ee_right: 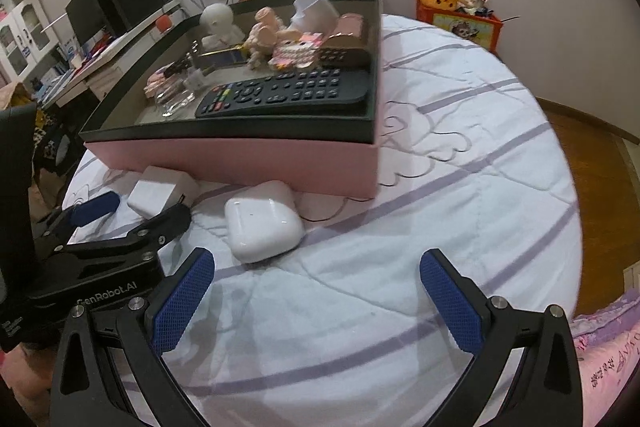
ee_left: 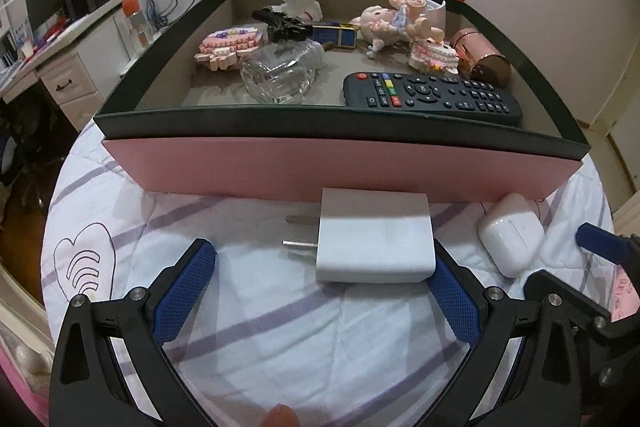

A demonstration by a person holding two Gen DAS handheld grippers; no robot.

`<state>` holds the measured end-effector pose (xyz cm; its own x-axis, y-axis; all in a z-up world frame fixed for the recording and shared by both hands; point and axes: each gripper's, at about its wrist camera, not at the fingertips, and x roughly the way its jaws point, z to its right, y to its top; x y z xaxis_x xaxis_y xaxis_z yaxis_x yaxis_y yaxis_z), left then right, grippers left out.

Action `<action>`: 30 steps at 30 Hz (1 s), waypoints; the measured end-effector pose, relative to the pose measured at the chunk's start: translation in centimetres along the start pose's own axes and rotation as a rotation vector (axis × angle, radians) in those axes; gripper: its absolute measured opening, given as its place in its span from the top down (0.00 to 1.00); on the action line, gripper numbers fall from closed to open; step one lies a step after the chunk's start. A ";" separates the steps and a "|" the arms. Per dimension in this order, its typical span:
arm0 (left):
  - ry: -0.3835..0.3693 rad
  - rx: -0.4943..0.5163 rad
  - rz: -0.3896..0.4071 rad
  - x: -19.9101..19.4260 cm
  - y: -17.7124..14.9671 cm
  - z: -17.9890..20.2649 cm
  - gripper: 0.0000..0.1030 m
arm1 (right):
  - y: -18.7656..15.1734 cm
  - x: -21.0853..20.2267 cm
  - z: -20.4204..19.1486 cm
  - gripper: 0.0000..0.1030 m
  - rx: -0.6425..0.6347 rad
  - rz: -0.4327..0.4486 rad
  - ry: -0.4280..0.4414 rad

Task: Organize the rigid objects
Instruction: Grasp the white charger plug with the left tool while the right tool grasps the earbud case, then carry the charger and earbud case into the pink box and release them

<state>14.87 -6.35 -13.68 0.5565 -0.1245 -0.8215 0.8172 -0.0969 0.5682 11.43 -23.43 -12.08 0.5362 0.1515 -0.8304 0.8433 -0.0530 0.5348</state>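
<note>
A white plug adapter (ee_left: 374,237) lies on the striped bedsheet just in front of the pink box (ee_left: 320,167), prongs pointing left. My left gripper (ee_left: 322,259) is open around it: the right pad is against the adapter's side, the left pad well clear of the prongs. To the adapter's right lies a white earbuds case (ee_left: 512,233). In the right wrist view the earbuds case (ee_right: 262,225) sits just ahead of my open, empty right gripper (ee_right: 318,263), and the adapter (ee_right: 160,193) shows beyond the left gripper (ee_right: 138,211).
The dark-rimmed box holds a black remote (ee_left: 432,97), a glass bottle (ee_left: 280,75), figurines and a rose-gold tube. A red toy box (ee_right: 460,21) stands at the bed's far right. A desk (ee_left: 60,67) with monitors is on the left, wooden floor (ee_right: 592,163) on the right.
</note>
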 end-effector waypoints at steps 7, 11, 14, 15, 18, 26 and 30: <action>0.009 -0.004 0.025 -0.3 -0.1 -1.3 0.20 | 0.6 1.3 -1.1 0.05 -0.009 0.007 -0.003; 0.013 -0.015 0.039 -0.5 -0.1 -2.3 0.32 | 0.8 1.8 -1.8 0.17 -0.014 0.018 -0.019; -0.002 -0.019 0.043 -0.6 -0.1 -2.7 0.35 | 0.8 2.2 -2.6 0.28 -0.048 0.037 -0.068; -0.008 -0.023 0.044 -0.6 -0.1 -2.8 0.35 | 0.8 2.3 -2.7 0.33 -0.061 0.045 -0.082; -0.021 -0.031 0.045 -0.8 -0.3 -3.0 0.36 | 0.6 2.1 -3.0 0.55 -0.085 0.064 -0.111; -0.043 -0.060 0.043 -2.1 -1.2 -3.8 0.36 | -0.3 0.8 -2.1 0.57 -0.060 0.069 -0.073; -0.045 -0.073 0.054 -3.6 -1.4 -4.5 0.36 | -0.6 -0.5 -2.2 0.57 -0.053 0.067 -0.039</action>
<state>12.38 -1.36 -11.75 0.5943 -0.1719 -0.7857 0.7956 -0.0172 0.6056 10.58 -21.32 -11.69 0.5931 0.1106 -0.7975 0.8030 -0.0091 0.5959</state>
